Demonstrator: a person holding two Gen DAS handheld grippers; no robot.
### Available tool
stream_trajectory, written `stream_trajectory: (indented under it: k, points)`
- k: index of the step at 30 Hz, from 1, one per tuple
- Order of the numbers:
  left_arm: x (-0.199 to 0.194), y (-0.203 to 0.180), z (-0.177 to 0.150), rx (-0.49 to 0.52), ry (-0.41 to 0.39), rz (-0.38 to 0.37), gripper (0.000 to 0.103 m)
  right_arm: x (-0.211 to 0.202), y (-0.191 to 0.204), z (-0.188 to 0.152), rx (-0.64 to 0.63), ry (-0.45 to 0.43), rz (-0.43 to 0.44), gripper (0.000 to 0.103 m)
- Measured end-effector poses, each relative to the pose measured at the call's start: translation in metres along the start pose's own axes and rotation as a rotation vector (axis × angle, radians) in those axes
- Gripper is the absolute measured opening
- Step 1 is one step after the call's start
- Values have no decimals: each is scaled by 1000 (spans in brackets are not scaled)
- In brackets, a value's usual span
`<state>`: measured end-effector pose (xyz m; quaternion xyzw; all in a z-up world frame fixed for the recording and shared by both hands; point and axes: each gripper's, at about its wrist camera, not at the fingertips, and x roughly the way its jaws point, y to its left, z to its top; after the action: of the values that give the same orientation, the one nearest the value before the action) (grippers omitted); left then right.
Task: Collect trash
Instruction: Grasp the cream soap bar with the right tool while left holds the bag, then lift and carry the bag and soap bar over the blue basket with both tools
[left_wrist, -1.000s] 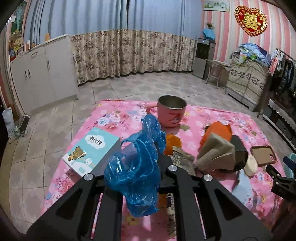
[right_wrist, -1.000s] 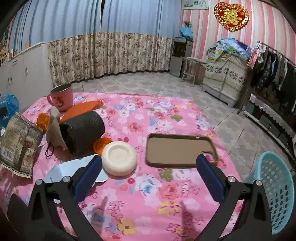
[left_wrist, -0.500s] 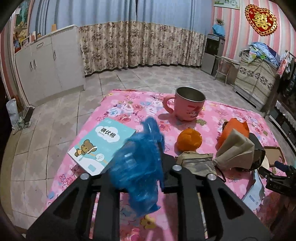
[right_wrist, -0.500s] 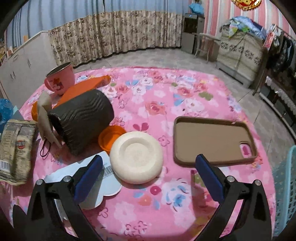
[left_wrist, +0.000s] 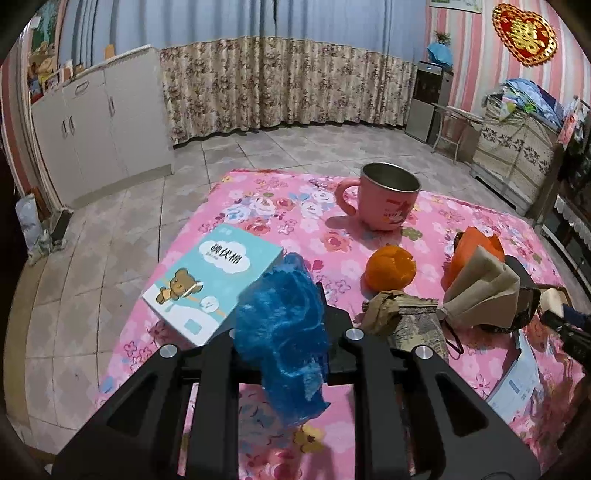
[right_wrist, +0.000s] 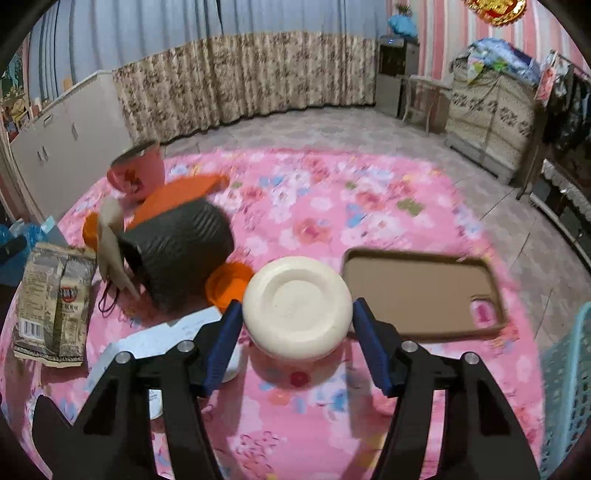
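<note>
A crumpled blue plastic bag (left_wrist: 284, 332) is pinched in my left gripper (left_wrist: 288, 325), above the near left part of the pink flowered table (left_wrist: 280, 206). The jaws of my right gripper (right_wrist: 295, 314) are closing around a cream round upturned bowl (right_wrist: 297, 306), which lies between the blue pads (right_wrist: 225, 332) with thin gaps either side. A crumpled snack wrapper (left_wrist: 406, 317), an orange fruit (left_wrist: 389, 267), a folded beige paper (left_wrist: 480, 291), a black ribbed cup (right_wrist: 181, 254) on its side and an orange lid (right_wrist: 229, 284) lie on the cloth.
A pink mug (left_wrist: 384, 199) stands at the far side. A teal box with a bear (left_wrist: 210, 284) lies at the left edge. A brown phone case (right_wrist: 421, 291) lies right of the bowl, white paper (right_wrist: 166, 336) to its left. A teal basket (right_wrist: 569, 387) stands beyond the table's right edge.
My right gripper moved forward over the cream bowl and its jaws narrowed from wide open to just flanking it. The left gripper drifted a little with the blue bag still in it.
</note>
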<state>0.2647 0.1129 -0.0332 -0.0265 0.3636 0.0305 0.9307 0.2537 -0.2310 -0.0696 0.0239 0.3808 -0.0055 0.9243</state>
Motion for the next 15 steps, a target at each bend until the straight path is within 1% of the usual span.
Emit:
stream_trajectory:
  k: [2, 3, 6, 7, 8, 9, 10, 11, 12, 13, 15]
  points:
    - [4, 0, -2, -8, 13, 10, 42, -7, -3, 1, -1, -16, -3, 61]
    - [6, -1, -4, -6, 17, 18, 45, -10, -5, 1, -1, -22, -2, 61]
    - [16, -11, -9, 38, 47, 20, 45, -13, -6, 1, -6, -29, -5, 61]
    - [19, -14, -11, 53, 57, 26, 44, -13, -8, 3, -8, -30, -9, 61]
    - [22, -16, -13, 66, 64, 32, 36, -13, -9, 3, -7, -31, -12, 61]
    - [25, -18, -15, 80, 74, 36, 32, -13, -11, 4, -6, -33, -14, 61]
    - [26, -19, -15, 86, 81, 36, 24, -13, -12, 4, -5, -34, -17, 61]
    - [26, -19, -15, 88, 81, 38, 19, -12, -12, 3, -6, -36, -20, 61]
    - [26, -18, -15, 86, 80, 46, 17, -13, -13, 3, -7, -39, -23, 61]
    - [25, -15, -14, 83, 80, 51, 11, -14, -14, 4, -11, -43, -29, 61]
    - [23, -10, -11, 72, 77, 57, 9, -15, -16, 4, -15, -50, -37, 61]
